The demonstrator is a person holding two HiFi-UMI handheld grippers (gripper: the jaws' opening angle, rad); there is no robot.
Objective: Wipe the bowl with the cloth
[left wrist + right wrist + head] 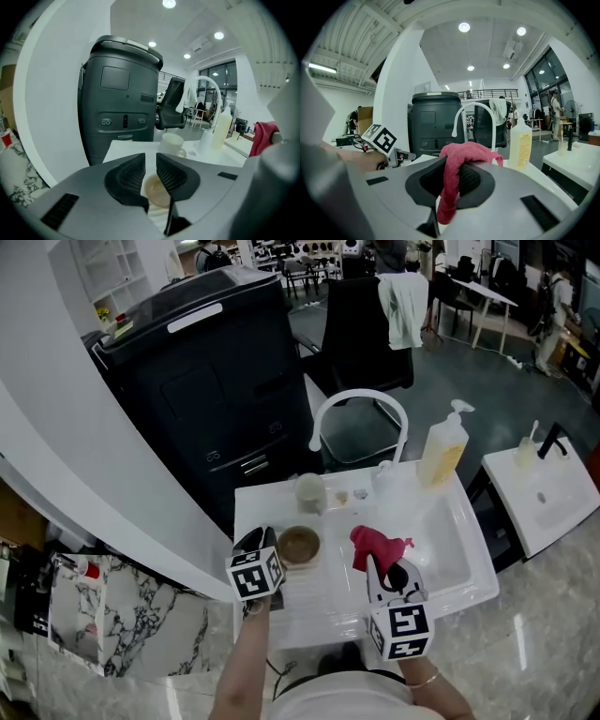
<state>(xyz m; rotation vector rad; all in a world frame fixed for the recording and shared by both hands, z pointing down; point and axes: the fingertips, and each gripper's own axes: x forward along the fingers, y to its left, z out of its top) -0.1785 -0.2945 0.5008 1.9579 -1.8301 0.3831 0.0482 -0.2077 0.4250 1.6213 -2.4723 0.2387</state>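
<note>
Nearest the person, both tongs sit over the front of the white desk [323, 613], on the near side of the tap [361, 393]. The right tongs [382, 566] are clamped on a red cloth [373, 542]. The right gripper view shows it pinched btwn the pads, one fold humped over the top, a tail hanging below. The left tongs [265, 538] stand narrow w/ a slim gap and nothing in it; white desk shows thru.

The bowl [298, 544] is small, round and upright, tan-brown inside w/ a paler rim. It stands on the desk near-left of the tap, just beside the left tongs' tips and not gripped. The cloth is to its right, apart from it.

Farther on, a pale cup [309, 491] stands btwn bowl and tap. A soap bottle [442, 451] w/ a pump is just right of the tap. Behind the tap are a big black bin [206, 381] and a black chair [361, 324] w/ a pale garment [403, 306] over its back.

Only the head view gives bowl, cloth and both tongs at once. The left gripper view has the bowl [157, 192] partly seen, low behind its jaws, w/ cup and bottle side-on and the cloth just a red edge at far right. The right gripper view misses the bowl. It does catch the left tongs' marker cube [378, 137] and the hand [358, 161] holding them, left of the tap.
</note>
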